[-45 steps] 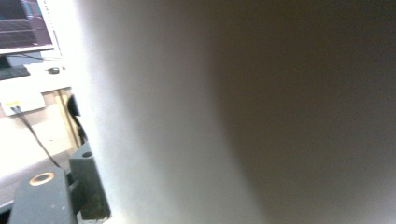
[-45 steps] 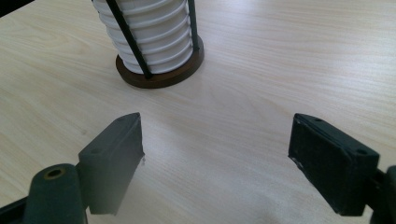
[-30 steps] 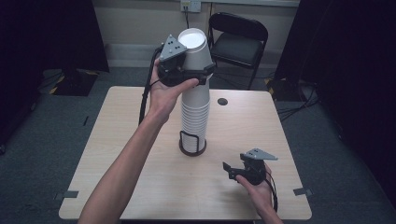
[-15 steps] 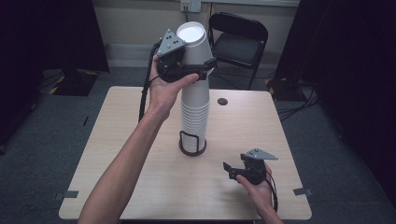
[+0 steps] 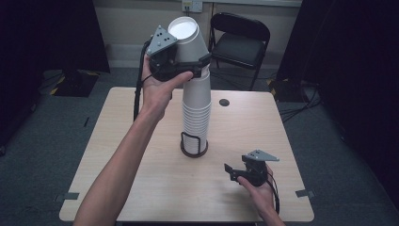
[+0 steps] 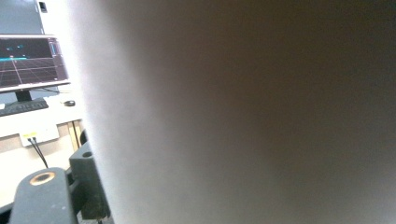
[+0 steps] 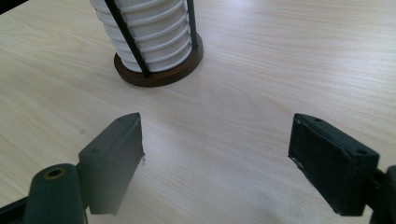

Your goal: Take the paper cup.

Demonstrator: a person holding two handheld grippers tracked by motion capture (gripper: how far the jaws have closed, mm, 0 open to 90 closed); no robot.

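A blurred white cup [image 6: 243, 112] wall sits so close in the left gripper view that it hides one jaw and most of the room. The holder [image 7: 161, 74] and stack [image 7: 149, 32] are cut off by the right gripper view's top edge. The small dark disc [image 5: 224, 102] on the table [image 5: 141, 188] is too small to identify.

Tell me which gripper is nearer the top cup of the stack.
Left. The left gripper is clamped on the top cup, tilting it off the stack. The right gripper sits low over the table, open, right of the stack's holder.
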